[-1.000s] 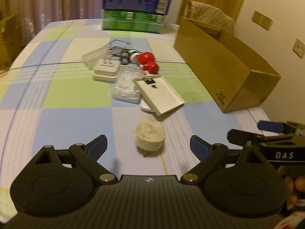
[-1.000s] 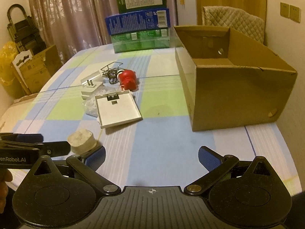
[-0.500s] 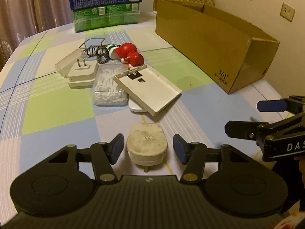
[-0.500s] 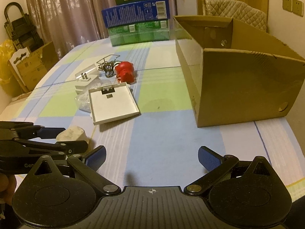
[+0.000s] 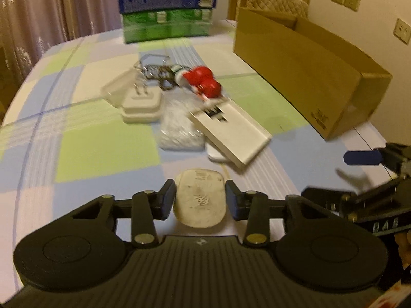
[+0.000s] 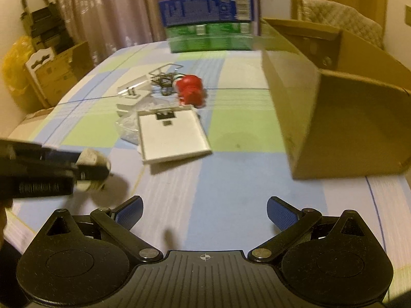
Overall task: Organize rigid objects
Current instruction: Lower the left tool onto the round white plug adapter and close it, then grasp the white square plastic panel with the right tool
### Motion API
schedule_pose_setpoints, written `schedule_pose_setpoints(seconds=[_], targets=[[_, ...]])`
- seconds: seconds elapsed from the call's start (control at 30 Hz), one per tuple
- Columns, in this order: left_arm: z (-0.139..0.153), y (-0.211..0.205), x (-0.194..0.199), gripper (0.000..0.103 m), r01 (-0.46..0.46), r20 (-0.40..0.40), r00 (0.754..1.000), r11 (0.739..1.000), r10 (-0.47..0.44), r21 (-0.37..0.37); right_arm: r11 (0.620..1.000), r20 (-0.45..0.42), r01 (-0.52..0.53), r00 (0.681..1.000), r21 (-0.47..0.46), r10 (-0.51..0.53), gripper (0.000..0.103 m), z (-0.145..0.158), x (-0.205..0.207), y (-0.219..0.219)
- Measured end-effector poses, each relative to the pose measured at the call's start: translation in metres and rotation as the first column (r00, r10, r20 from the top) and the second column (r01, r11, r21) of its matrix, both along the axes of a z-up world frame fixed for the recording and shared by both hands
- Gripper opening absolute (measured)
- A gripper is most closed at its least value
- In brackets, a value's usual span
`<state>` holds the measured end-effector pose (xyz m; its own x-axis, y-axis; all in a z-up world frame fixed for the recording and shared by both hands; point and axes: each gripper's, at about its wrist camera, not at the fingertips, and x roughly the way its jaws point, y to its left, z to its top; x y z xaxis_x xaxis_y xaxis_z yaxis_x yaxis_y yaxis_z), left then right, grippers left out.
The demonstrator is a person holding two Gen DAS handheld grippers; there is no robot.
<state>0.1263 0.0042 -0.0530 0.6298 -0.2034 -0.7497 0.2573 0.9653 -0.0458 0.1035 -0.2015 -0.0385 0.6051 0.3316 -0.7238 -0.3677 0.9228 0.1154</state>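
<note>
left claw (image 5: 201,201) has just closed onto the cream plug (image 5: 199,197).

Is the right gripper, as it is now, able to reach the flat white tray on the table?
Probably yes. The right gripper has open, empty jaws, and only bare tablecloth lies between it and the flat white tray; the cardboard box stands off to the side.

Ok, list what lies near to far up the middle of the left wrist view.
left gripper → round white plug → flat white box → red toy → green and blue cartons.
</note>
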Motion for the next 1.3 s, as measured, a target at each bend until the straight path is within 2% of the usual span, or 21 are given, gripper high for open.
schedule_pose_setpoints(seconds=[0.13,0.33,0.73,0.9,1.13,1.3], targets=[[0.006,0.013,0.012,0.036,-0.013,0.014,1.0,1.0,0.013,0.004,0.998,0.026,-0.062,0.998,-0.016,0.062,0.1,0.0,0.014,0.017],[-0.001,0.021,0.018,0.036,-0.041,-0.005,0.999,0.999,0.041,-0.024,0.995,0.048,-0.095,0.994,-0.021,0.096,0.1,-0.003,0.039,0.033],[-0.006,0.032,0.025,0.036,-0.112,0.007,0.994,0.992,0.112,-0.066,0.984,0.082,-0.174,0.981,-0.047,0.177,0.1,-0.014,0.075,0.055],[-0.005,0.033,0.026,0.036,-0.124,0.008,0.992,0.989,0.125,-0.083,0.98,0.03,-0.198,0.98,-0.016,0.198,0.09,-0.023,0.092,0.06],[-0.006,0.035,0.025,0.036,-0.14,0.006,0.99,0.985,0.141,-0.1,0.982,-0.043,-0.185,0.981,0.047,0.187,0.086,-0.035,0.109,0.058],[-0.006,0.035,0.024,0.036,-0.14,0.008,0.99,0.984,0.142,-0.107,0.984,-0.025,-0.174,0.984,0.041,0.175,0.085,-0.032,0.104,0.059]])
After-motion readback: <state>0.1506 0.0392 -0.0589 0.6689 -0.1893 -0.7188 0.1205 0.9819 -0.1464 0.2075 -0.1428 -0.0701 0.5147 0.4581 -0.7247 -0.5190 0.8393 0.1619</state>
